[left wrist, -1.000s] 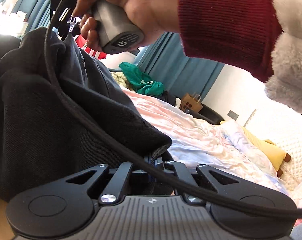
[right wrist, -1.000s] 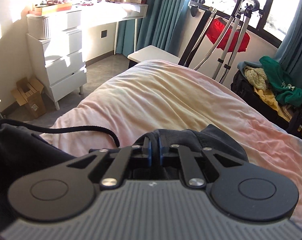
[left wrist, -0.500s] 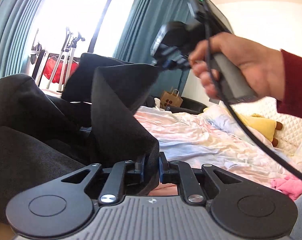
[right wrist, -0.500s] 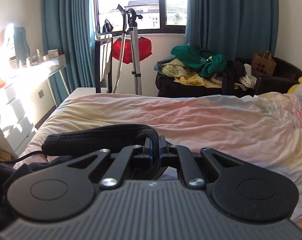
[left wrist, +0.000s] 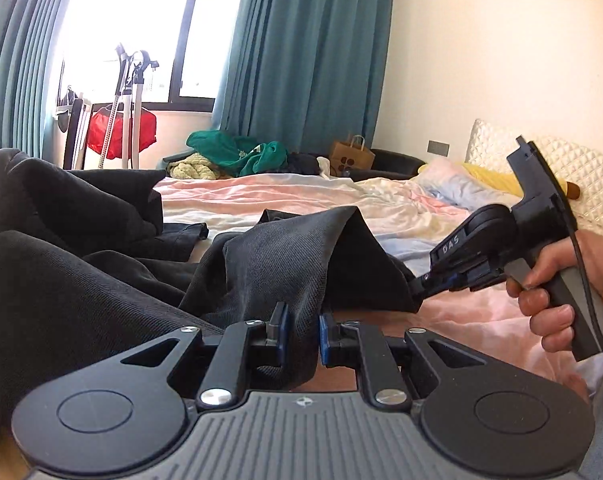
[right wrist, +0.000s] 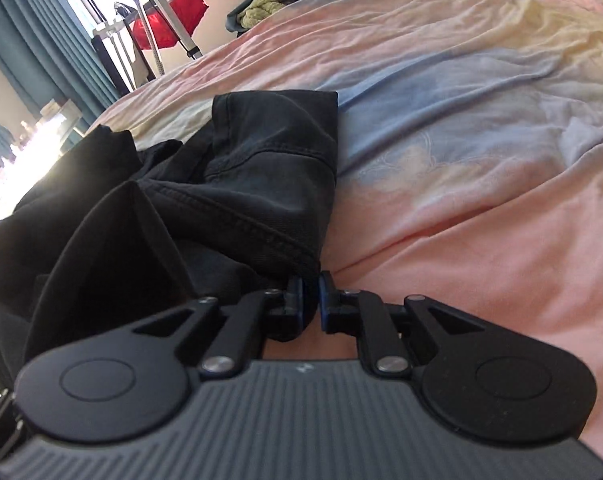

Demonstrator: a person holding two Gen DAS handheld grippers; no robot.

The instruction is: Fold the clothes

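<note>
A black garment, like trousers, (left wrist: pixel 101 264) lies bunched on the bed. My left gripper (left wrist: pixel 300 334) is shut on a fold of its cloth low over the bed. My right gripper (right wrist: pixel 310 300) is shut on another corner of the black garment (right wrist: pixel 261 176), which rests on the sheet. In the left wrist view the right gripper (left wrist: pixel 425 282) comes in from the right, held by a hand, and pinches the cloth's edge.
The bed has a pink, blue and yellow sheet (right wrist: pixel 481 120). A pile of clothes (left wrist: pixel 237 156) and a paper bag (left wrist: pixel 351 156) sit beyond the bed by teal curtains. A garment steamer and red item (left wrist: pixel 121 128) stand at the window. Pillows (left wrist: pixel 461 180) lie at the headboard.
Both grippers have come down from the air to the bed with the garment. The right gripper moved from upper middle to the right of the left one, spreading the cloth.
</note>
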